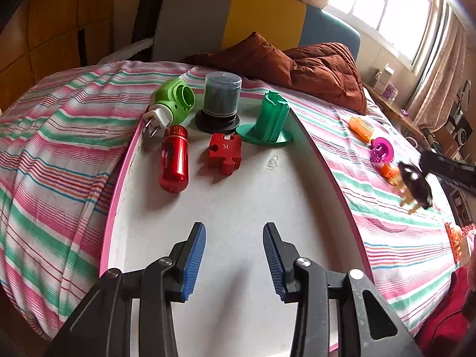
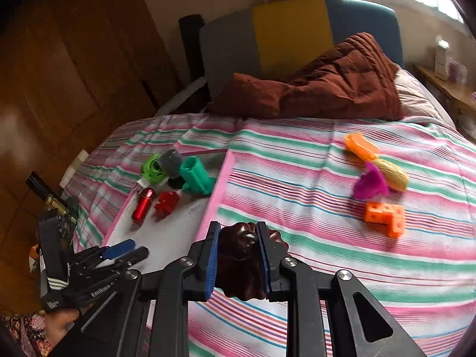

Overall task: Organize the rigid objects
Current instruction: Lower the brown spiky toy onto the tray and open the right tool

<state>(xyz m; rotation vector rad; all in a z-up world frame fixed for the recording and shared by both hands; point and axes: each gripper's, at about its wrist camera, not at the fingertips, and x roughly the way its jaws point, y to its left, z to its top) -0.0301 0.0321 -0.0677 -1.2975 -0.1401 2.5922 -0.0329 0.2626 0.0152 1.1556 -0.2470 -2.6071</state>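
A white board with a pink rim (image 1: 238, 208) lies on the striped bed. At its far end sit a red canister (image 1: 175, 160), a red puzzle piece (image 1: 225, 152), a green flanged post (image 1: 271, 120), a dark disc case (image 1: 220, 98) and a green plug device (image 1: 172, 101). My left gripper (image 1: 234, 238) is open and empty above the board's near half. My right gripper (image 2: 238, 238) is shut on a dark brown fluted mould (image 2: 239, 261), held over the bedspread right of the board; it also shows in the left wrist view (image 1: 415, 186).
On the bedspread to the right lie an orange clip (image 2: 361, 146), a yellow corn-like piece (image 2: 392, 174), a magenta piece (image 2: 370, 185) and an orange holed block (image 2: 385, 217). A brown quilt (image 2: 327, 89) lies at the headboard. A shelf with clutter runs along the right.
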